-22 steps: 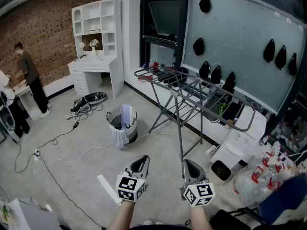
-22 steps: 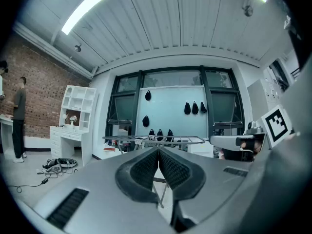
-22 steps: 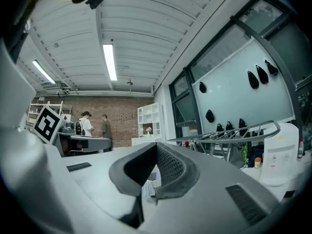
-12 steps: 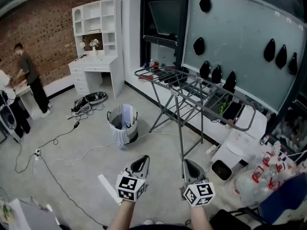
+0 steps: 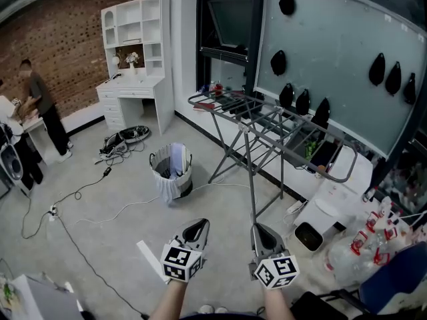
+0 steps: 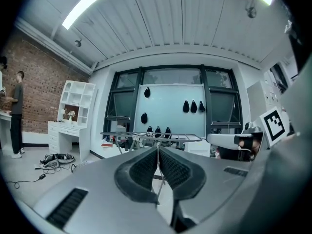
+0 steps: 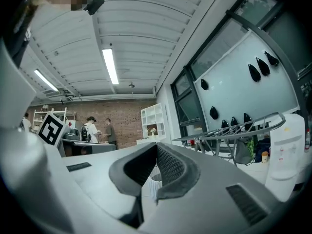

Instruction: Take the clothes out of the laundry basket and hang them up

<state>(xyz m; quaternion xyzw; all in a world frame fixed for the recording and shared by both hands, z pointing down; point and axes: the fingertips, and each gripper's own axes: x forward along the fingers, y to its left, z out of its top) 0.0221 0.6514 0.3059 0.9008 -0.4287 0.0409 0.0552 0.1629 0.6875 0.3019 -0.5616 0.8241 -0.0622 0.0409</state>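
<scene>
Ahead of the left claw (image 5: pixel 195 230): dark-rimmed basket (image 5: pixel 155 159), white and pale-blue clothes (image 5: pixel 176 160); grey rack (image 5: pixel 267 122) to its right.

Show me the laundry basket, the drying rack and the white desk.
laundry basket (image 5: pixel 182 179): head view, its side wall.
drying rack (image 5: pixel 265 120): head view, its top rails.
white desk (image 5: pixel 162 105): head view, its side panel.

A white wooden desk with a shelf hutch (image 5: pixel 133 62) stands by the red brick wall (image 5: pixel 67 39), and a person in a dark top (image 5: pixel 40 105) stands further along it. A black bundle of cables (image 5: pixel 121 141) lies on the grey concrete floor (image 5: pixel 100 245). Black drop-shaped objects (image 5: pixel 278 63) hang on the frosted glass panel (image 5: pixel 333 39).
</scene>
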